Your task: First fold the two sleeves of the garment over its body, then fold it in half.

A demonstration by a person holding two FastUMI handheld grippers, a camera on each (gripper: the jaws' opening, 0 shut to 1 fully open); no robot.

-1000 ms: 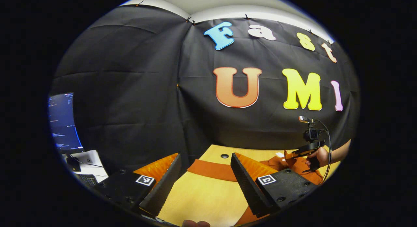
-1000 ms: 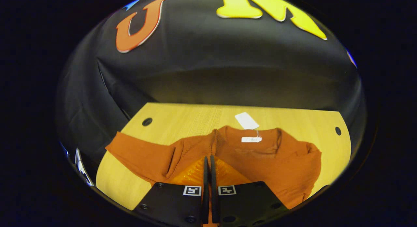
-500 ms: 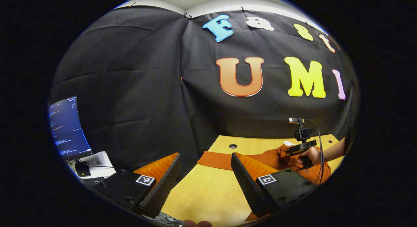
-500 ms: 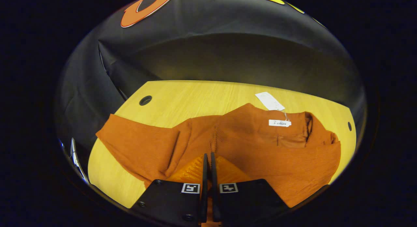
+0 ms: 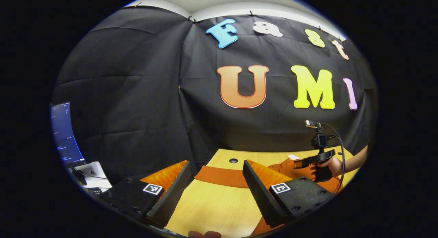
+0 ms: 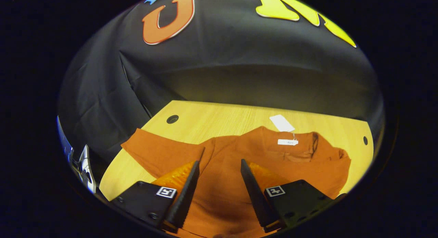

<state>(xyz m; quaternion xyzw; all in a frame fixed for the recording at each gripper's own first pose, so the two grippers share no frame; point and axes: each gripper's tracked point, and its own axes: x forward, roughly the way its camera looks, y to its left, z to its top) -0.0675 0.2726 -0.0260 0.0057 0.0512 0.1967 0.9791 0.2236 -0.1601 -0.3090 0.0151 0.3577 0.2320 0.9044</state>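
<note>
Both tools gape: right tool (image 6: 217, 178) over the garment (image 6: 291, 162), left tool (image 5: 215, 186) level above table (image 5: 212, 210).

The right gripper (image 6: 217, 183), pinched on the orange garment (image 6: 239, 162) a moment ago, now has its jaws spread. The cloth lies flat between them.

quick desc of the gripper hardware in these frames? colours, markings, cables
Both alike: left gripper and right gripper have black blocky bodies with white square fiducial tags, ridged black finger pads and orange ribbed backing. Seen from the left gripper view, the right one carries a small black camera with a black cable.
</note>
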